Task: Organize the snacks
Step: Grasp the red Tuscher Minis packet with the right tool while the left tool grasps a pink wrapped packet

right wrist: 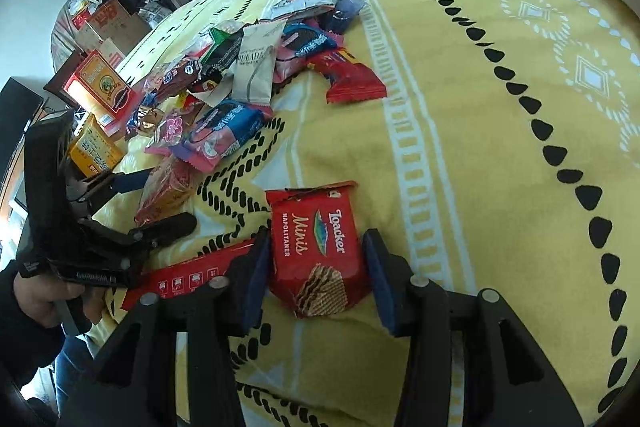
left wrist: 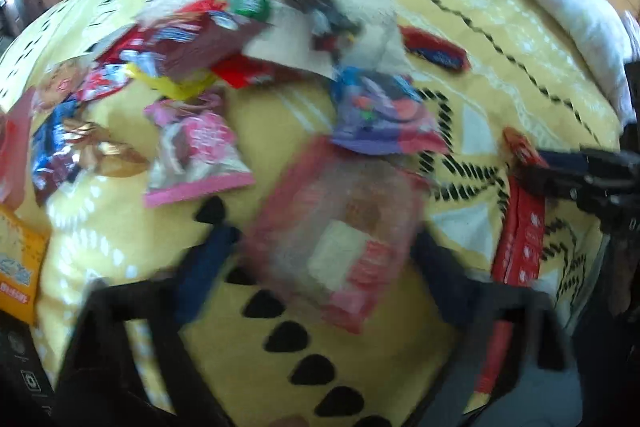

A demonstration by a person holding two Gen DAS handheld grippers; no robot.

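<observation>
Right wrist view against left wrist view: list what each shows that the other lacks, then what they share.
Only the right wrist view shows the Loacker Minis pack between the open right gripper, and cardboard boxes beyond the bed. Only the left wrist view shows the left gripper head-on, straddling a blurred red-edged packet. Both show the yellow bedspread and the snack pile.

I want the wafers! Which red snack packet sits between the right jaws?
The Loacker Minis packet, showing a wafer picture. It lies between the right gripper's open jaws; the other red packet lies farther off by the pile.
</observation>
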